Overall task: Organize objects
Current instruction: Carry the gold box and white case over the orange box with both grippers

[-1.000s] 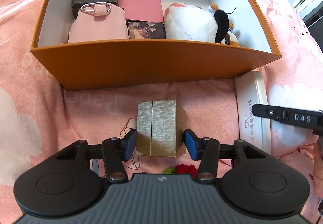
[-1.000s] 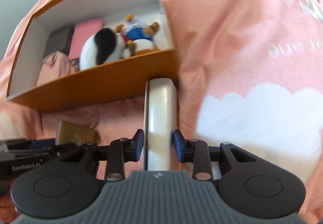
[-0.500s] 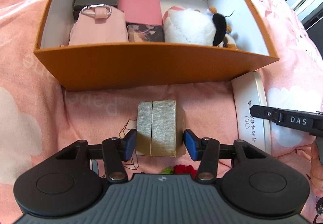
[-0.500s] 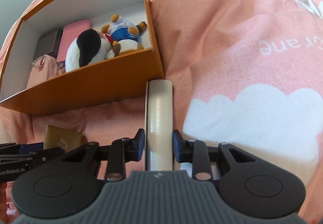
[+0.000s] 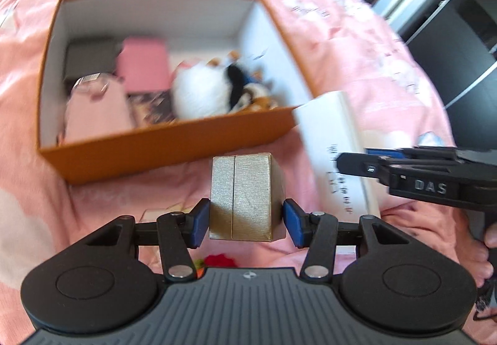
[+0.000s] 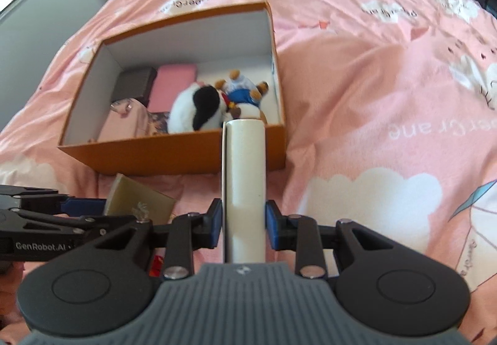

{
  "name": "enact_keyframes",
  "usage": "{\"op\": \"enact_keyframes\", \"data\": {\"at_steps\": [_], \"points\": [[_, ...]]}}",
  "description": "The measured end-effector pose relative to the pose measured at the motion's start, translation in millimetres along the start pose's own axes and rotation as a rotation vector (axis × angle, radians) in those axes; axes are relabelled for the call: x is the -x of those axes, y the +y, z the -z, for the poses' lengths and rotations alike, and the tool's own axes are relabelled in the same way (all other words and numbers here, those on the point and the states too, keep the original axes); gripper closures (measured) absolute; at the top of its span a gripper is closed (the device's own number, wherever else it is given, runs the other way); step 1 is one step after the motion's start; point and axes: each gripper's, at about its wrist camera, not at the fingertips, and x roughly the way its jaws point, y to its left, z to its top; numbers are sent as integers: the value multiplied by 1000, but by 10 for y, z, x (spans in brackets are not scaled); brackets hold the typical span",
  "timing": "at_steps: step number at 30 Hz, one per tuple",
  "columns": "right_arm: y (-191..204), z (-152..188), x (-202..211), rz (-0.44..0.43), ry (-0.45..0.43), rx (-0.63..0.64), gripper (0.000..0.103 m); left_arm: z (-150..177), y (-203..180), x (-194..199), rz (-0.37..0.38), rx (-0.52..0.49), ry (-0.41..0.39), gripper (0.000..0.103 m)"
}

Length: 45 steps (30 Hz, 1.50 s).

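- The left gripper has its blue fingers clamped on a gold box, held above the bed.
- The right gripper grips a white glasses case edge-on.
- Just beyond both stands the orange box, holding a plush toy, a pink pouch, a pink case and a dark box.

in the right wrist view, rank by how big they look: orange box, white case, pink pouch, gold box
1. orange box
2. white case, though it is held nearest the camera, so enlarged
3. and 4. pink pouch and gold box: look alike, both partly hidden, so unranked
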Motion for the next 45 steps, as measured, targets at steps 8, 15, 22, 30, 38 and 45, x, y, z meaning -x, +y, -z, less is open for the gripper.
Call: {"op": "enact_keyframes", "data": {"at_steps": [8,15,22,30,38,45], "points": [[97,-274,365,-43,-92,58,73,-276,-94,211,55,-2,-85,45],[160,-659,458,-51,-184,89,73,-550,23,243,26,29,-146,45],[143,-1098,208,-29,-220,76,73,-792,278,99,-11,99,-165,45],[139,-1385,-430,61,-177,123,73,-885,422,-109,-15,132,-140,45],[211,-1449,-906,163,-112,219,73,-985,503,-253,-11,145,-131,45],[359,-1351,-1143,259,-63,298,72,-1042,562,-315,-20,153,-132,45]]}}
